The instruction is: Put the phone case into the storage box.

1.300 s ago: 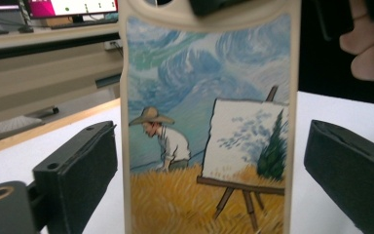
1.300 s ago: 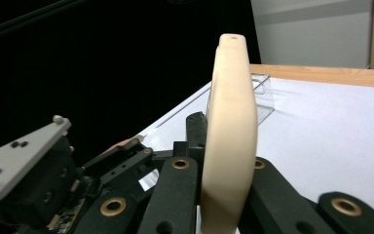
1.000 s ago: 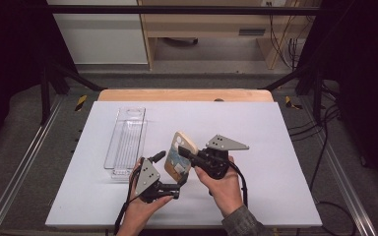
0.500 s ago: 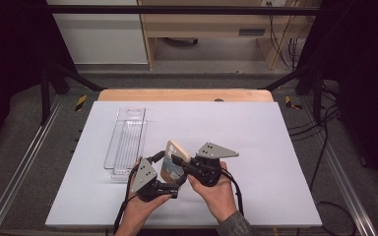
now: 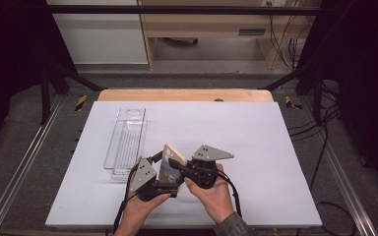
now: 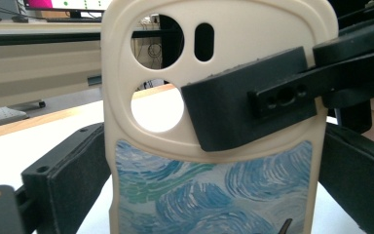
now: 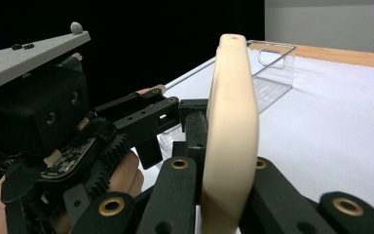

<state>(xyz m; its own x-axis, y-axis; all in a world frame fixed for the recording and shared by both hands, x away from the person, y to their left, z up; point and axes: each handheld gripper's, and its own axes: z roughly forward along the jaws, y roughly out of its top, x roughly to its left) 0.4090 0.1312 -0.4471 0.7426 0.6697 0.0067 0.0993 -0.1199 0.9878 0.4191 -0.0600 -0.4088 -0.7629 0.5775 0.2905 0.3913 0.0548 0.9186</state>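
Right gripper (image 5: 177, 164) clamped on the phone case (image 5: 170, 162), jaws drawn nearly together, one pad on each face of the thin cream shell, as seen edge-on in the right gripper view (image 7: 231, 131). In the left gripper view, one black jaw of that right gripper laid across the case's back just beside the camera cut-outs (image 6: 243, 109).

Left gripper (image 5: 165, 179) closed on the same phone case lower down, gripped across its width, black jaws pressed to the two long edges, blue swirl print (image 6: 209, 195) between them.

Phone case held upright and slightly tilted, lifted clear of the table (image 5: 275, 147), between the two hands near the table's front edge, a little left of centre. Cream border, round and oval openings at the top, painted blue-and-green pattern on the lower part.

Left hand (image 5: 142, 206) and right hand (image 5: 216, 191) close together at the bottom of the high view, grey three-cornered plates atop both grippers, cables trailing toward the person.

Clear plastic tray (image 5: 125, 142) lying lengthwise on the white table just beyond and to the left of the left gripper, apart from the case. Wooden strip (image 5: 187, 94) along the far edge of the table.
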